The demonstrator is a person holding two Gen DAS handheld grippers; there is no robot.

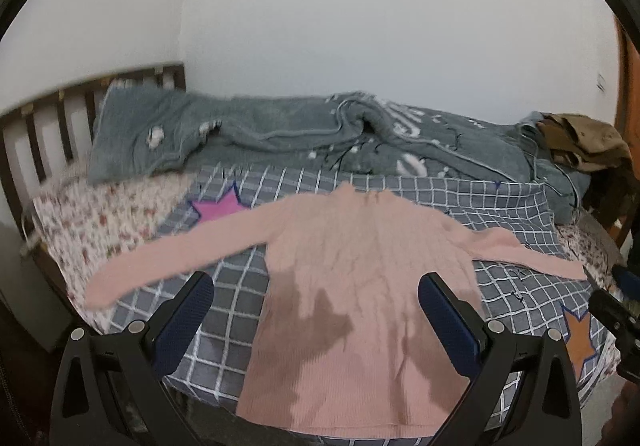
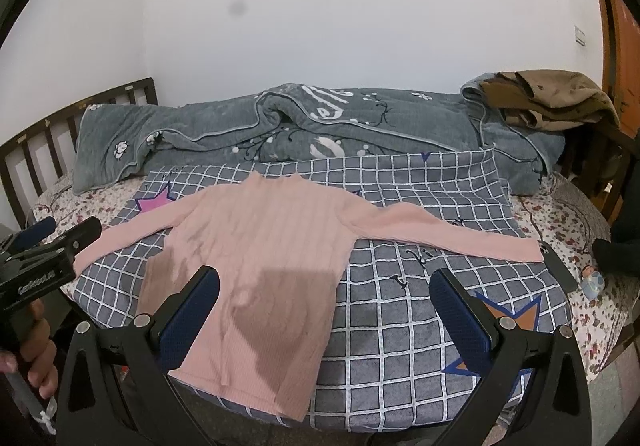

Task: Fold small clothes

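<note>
A pink ribbed long-sleeved sweater [image 1: 360,286] lies flat, front up, on a grey checked cloth [image 1: 224,286] on the bed, both sleeves spread out sideways. My left gripper [image 1: 316,310] is open and empty, hovering above the sweater's lower body. The sweater shows in the right wrist view [image 2: 256,246] too, left of centre. My right gripper [image 2: 324,306] is open and empty, above the sweater's right hem and the checked cloth [image 2: 400,306]. The left gripper's body [image 2: 40,266] shows at the left edge of the right wrist view, held by a hand.
A crumpled grey blanket [image 2: 300,125] lies along the wall behind the cloth. Brown clothes [image 2: 552,97] are piled at the back right. A wooden headboard [image 1: 48,125] stands at the left. A floral sheet [image 2: 568,246] covers the bed, with a dark phone-like object [image 2: 560,270] on its right side.
</note>
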